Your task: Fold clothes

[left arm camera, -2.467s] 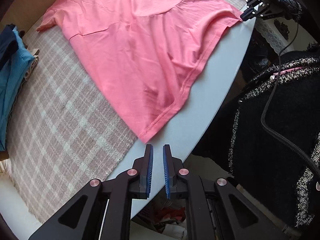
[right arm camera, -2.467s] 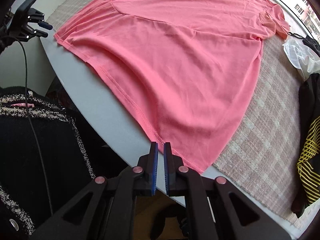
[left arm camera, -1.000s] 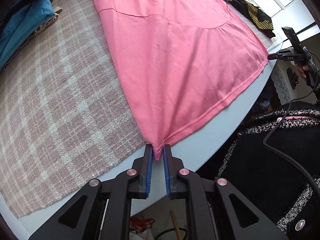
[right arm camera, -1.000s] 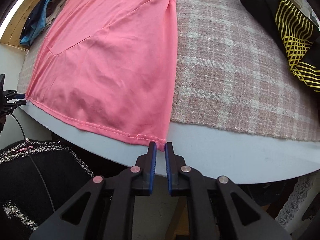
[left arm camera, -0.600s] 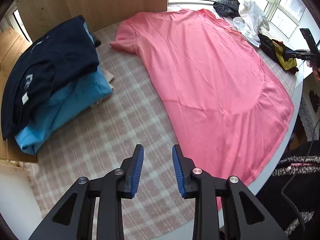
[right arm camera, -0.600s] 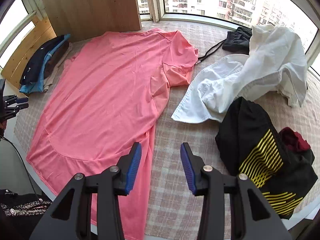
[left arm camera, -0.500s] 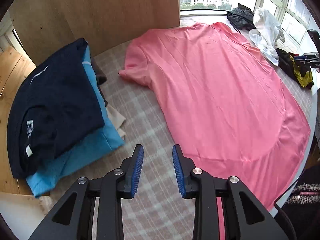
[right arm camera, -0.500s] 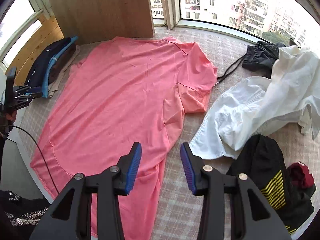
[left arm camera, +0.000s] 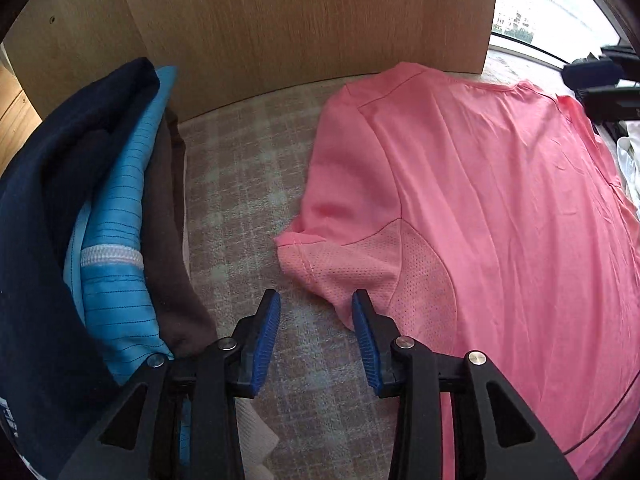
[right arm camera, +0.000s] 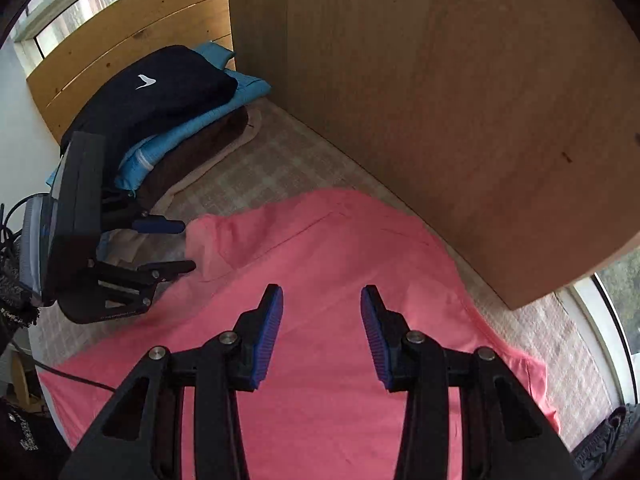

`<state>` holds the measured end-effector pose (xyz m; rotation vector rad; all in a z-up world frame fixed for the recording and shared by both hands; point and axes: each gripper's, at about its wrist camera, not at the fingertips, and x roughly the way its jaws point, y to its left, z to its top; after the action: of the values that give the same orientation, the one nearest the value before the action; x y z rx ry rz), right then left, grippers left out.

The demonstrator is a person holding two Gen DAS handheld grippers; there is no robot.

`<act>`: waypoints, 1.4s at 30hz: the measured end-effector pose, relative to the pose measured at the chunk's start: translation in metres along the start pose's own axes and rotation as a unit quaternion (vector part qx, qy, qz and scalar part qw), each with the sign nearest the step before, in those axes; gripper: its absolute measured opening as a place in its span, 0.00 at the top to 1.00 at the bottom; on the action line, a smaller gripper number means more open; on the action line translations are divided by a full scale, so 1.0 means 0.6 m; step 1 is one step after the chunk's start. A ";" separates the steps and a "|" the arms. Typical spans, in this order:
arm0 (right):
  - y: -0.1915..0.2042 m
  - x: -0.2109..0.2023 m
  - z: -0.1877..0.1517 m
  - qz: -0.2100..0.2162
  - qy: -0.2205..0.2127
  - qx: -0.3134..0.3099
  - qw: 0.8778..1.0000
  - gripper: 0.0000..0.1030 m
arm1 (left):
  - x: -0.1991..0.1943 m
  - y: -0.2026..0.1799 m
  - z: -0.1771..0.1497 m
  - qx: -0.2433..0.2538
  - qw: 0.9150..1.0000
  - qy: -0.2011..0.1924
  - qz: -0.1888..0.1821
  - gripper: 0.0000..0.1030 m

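Left hand-held gripper (left arm camera: 316, 322): jaws apart with nothing between them; they have just been opening. It hangs above the checked cloth (left arm camera: 244, 184), just beside the near sleeve (left arm camera: 340, 240).
Right hand-held gripper (right arm camera: 322, 324): jaws apart, empty, having just been opening. It hovers over the upper body of the shirt, pointing steeply down.
Pink T-shirt (left arm camera: 500, 200): spread flat on the cloth-covered bench, collar end towards the wooden panel (right arm camera: 460, 100); no fold made yet.
Folded stack (left arm camera: 80, 220): navy, blue and brown garments piled to the left, apart from the shirt.
Step in hand: judged to be reaching for the sleeve and shoulder end to begin a fold.
Next move calls for: lowering each pair of jaws onto a sleeve or shoulder edge and pinching only the shirt fabric, not the cloth beneath.
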<state>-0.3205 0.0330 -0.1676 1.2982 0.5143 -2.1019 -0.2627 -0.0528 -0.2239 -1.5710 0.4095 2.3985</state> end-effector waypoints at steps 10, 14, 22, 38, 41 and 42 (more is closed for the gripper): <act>0.061 0.184 0.124 0.004 0.105 -0.179 0.978 0.61 | 0.001 -0.018 -0.028 0.030 0.999 -0.038 0.004 0.64; 0.078 0.191 0.113 0.013 0.120 -0.222 0.967 0.62 | 0.003 -0.021 -0.034 0.035 0.998 -0.050 -0.009 0.64; 0.077 0.118 0.084 -0.006 0.063 -0.222 0.973 0.98 | -0.013 -0.024 -0.060 0.042 0.995 -0.082 -0.024 0.98; 0.043 0.087 0.058 0.085 0.062 -0.113 0.988 0.76 | -0.062 -0.153 -0.129 0.187 0.975 -0.116 0.029 0.98; 0.065 0.105 0.052 0.100 0.090 -0.123 0.983 0.76 | -0.073 -0.183 -0.137 0.227 0.965 -0.126 0.042 0.98; 0.071 0.110 0.047 0.102 0.099 -0.126 0.982 0.76 | -0.072 -0.194 -0.139 0.241 0.961 -0.127 0.048 0.98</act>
<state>-0.3326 -0.0346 -0.2144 1.3548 0.6791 -1.6907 -0.1341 0.0234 -0.2276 -1.0375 0.9473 2.2891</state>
